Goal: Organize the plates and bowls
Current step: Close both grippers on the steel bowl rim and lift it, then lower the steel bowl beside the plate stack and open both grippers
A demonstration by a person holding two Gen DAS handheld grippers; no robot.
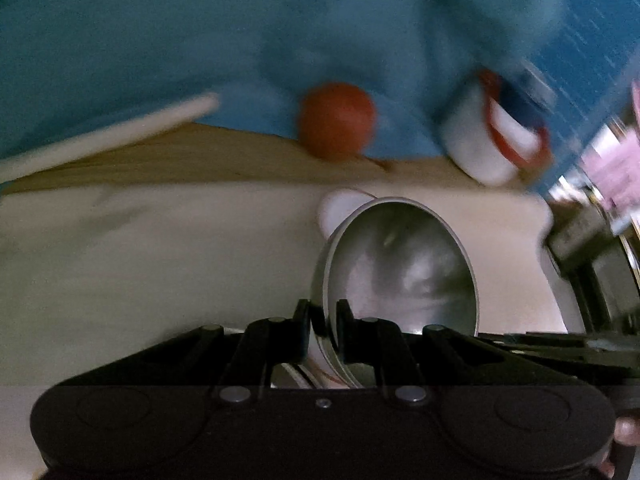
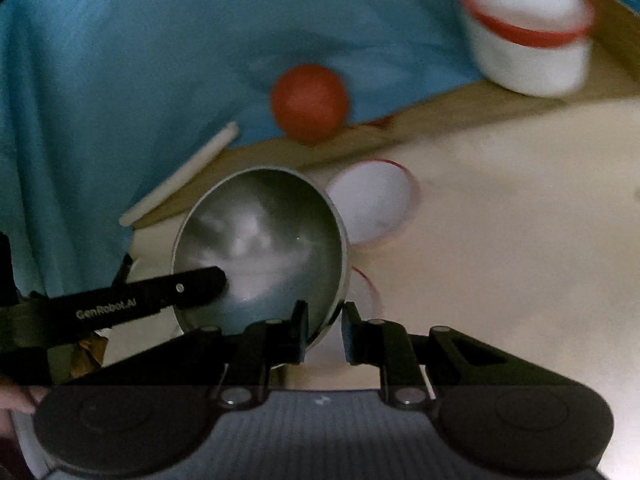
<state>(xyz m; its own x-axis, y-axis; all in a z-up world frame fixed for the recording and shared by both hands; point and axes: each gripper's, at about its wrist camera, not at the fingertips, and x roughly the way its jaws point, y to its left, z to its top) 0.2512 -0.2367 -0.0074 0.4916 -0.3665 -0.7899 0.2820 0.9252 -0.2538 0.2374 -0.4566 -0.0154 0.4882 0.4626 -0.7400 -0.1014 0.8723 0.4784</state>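
The cream bench (image 2: pixel 520 260) and blue cloth (image 2: pixel 100 80) lie behind a steel bowl (image 2: pixel 260 240), held tilted just above the bench by opposite sides of its rim: the left gripper (image 1: pixel 324 320) and the right gripper (image 2: pixel 324 320) both have their fingers clamped on the thin metal. With two separate grips on slick steel, uneven pulling could twist the bowl free to drop onto the red-rimmed white dish (image 2: pixel 372 200) beside it. The left gripper's finger reads "GenRobot.AI".
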